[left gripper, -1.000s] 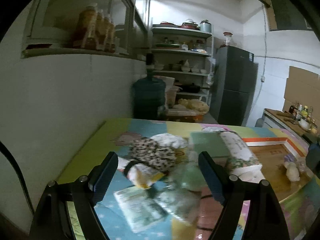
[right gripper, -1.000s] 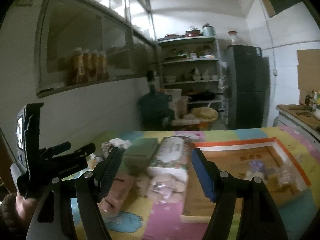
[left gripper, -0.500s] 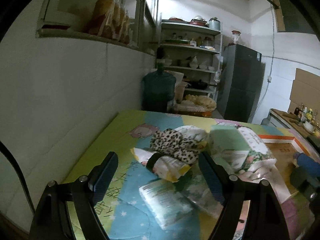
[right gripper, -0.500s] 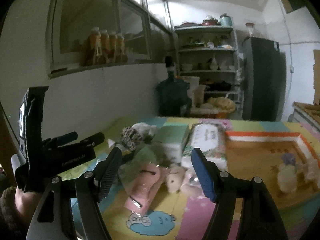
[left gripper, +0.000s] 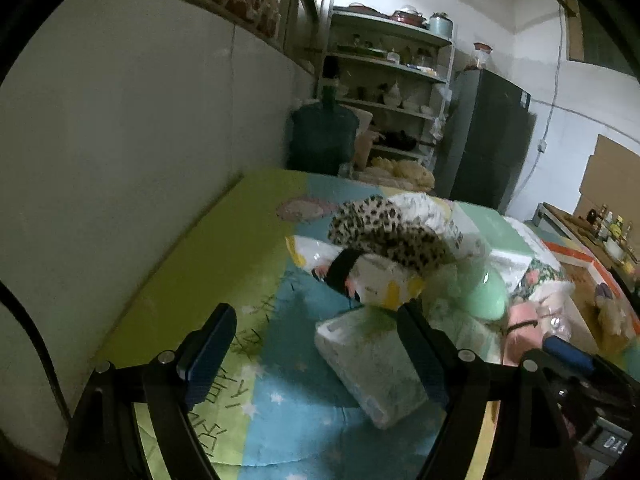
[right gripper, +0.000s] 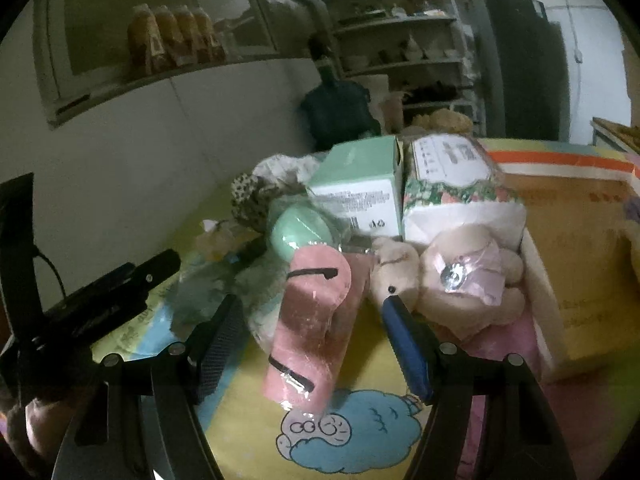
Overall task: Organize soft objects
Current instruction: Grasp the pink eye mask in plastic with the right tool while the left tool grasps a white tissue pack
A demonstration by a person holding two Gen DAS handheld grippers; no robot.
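Note:
A heap of soft things lies on a colourful play mat [left gripper: 224, 256]. In the left wrist view my left gripper [left gripper: 316, 340] is open and empty, just before a wrapped tissue pack [left gripper: 372, 364]; behind it lie a yellow-white packet [left gripper: 376, 280] and a leopard-print cloth [left gripper: 384, 228]. In the right wrist view my right gripper [right gripper: 312, 328] is open, its jaws on either side of a pink wrapped cloth [right gripper: 312, 320]. A cream plush bear [right gripper: 464, 280], a mint green ball [right gripper: 300, 232], a green box [right gripper: 360, 176] and a floral tissue pack [right gripper: 452, 176] lie beyond.
A cardboard box [right gripper: 580, 240] with orange-taped rim stands right of the heap. A wall [left gripper: 120, 140] runs along the mat's left side. A water jug [left gripper: 324, 136], shelves [left gripper: 392, 76] and a dark fridge [left gripper: 484, 136] stand behind.
Both grippers have moved down and closer to the heap. The right gripper now straddles the pink cloth; the left has swung left towards the tissue pack.

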